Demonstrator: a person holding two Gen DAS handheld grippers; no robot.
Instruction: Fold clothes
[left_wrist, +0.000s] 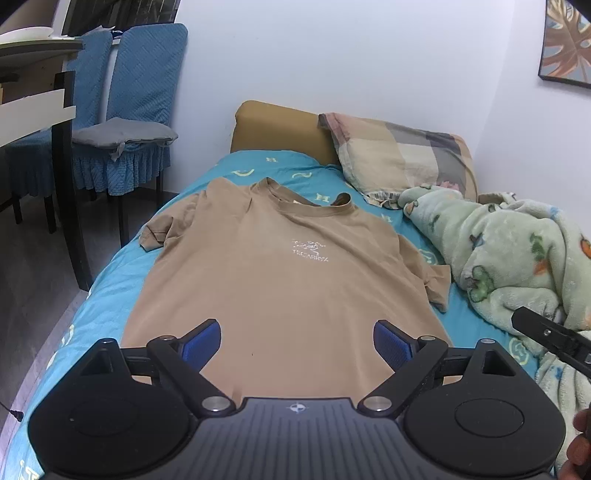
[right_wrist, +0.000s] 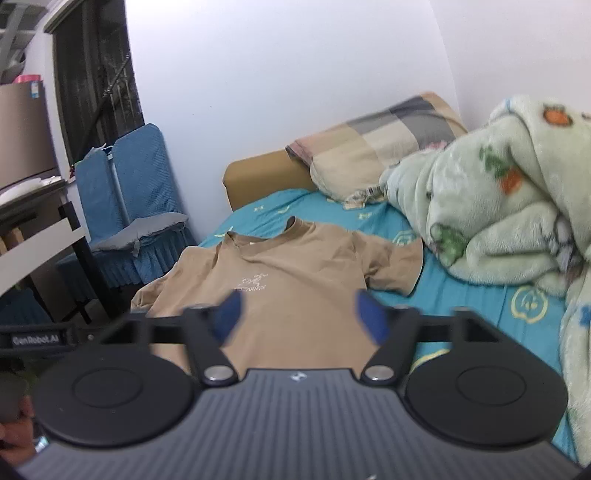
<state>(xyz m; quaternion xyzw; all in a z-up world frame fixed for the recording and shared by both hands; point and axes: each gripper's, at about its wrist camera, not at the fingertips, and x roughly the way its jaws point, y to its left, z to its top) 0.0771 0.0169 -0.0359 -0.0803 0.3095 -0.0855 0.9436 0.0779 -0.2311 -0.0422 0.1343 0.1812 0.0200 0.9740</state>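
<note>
Two open claws, tan T-shirt (left_wrist: 280, 280) flat

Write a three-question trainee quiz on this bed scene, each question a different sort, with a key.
1. True or false: the tan T-shirt lies front-up with its printed logo showing.
2. What lies bunched on the bed beside the shirt? A) a green fleece blanket B) a folded towel C) a pair of jeans
3. Fill in: the left gripper has its blue fingers spread ____ above the shirt's hem.

Key: 1 true; 2 A; 3 open.
</note>
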